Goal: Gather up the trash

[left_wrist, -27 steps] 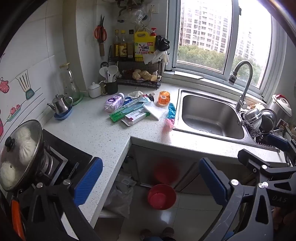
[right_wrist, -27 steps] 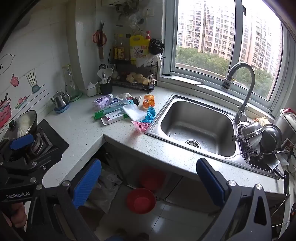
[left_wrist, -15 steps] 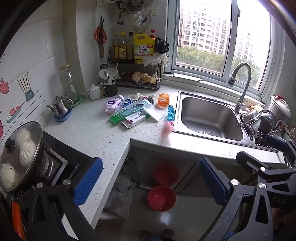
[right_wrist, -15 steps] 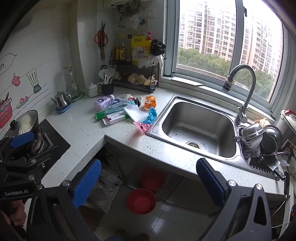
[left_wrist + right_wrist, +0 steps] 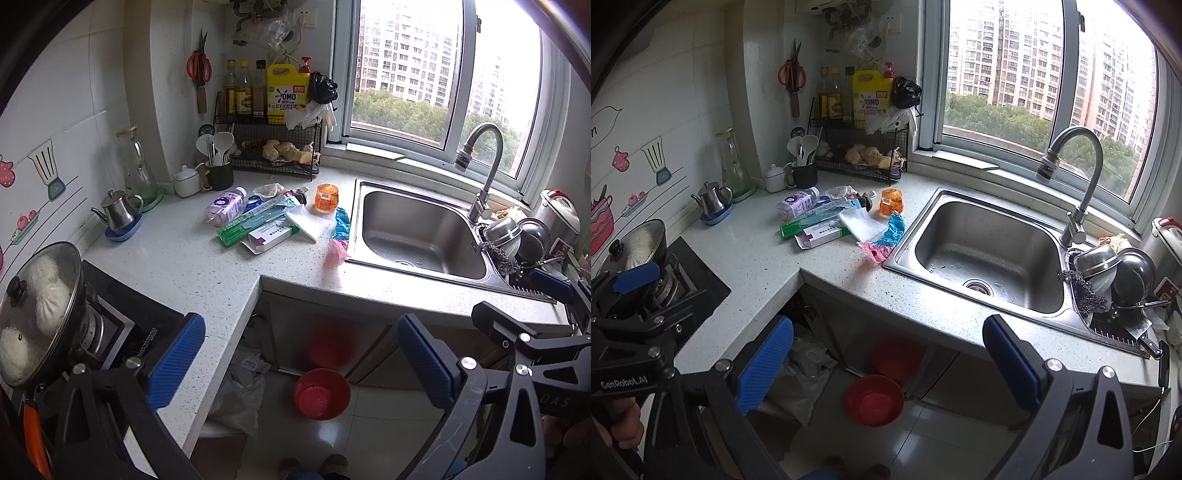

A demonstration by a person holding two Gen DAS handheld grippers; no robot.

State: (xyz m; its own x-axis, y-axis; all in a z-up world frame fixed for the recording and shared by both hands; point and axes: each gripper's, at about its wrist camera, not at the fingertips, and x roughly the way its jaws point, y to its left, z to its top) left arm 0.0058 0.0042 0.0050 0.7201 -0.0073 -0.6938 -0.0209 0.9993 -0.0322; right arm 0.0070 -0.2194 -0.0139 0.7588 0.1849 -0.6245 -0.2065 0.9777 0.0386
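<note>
Both the left gripper [image 5: 301, 354] and the right gripper [image 5: 888, 356] hang with jaws spread wide and nothing between them, so by the look of it no trash has been collected yet. Well ahead of both sets of jaws, the litter lies untouched on the countertop [image 5: 177, 258] just left of the sink [image 5: 982, 240]: a pink wrapper [image 5: 874, 252], a blue wrapper [image 5: 894, 230], a white napkin [image 5: 858, 223], a small box [image 5: 269, 234], a green packet [image 5: 255, 221], a purple bottle [image 5: 225, 203] and an orange cup [image 5: 327, 198]. Everything is left to pick up.

Trash heaped on the counter, mid-frame, left of the sink

Purple bottle [image 5: 224, 205] on its side, green pack [image 5: 248, 226], white box [image 5: 271, 236], white napkin [image 5: 309, 221], orange cup [image 5: 326, 198] upright, blue wrapper [image 5: 342, 223] and pink wrapper [image 5: 335, 252] at the sink's edge.
</note>
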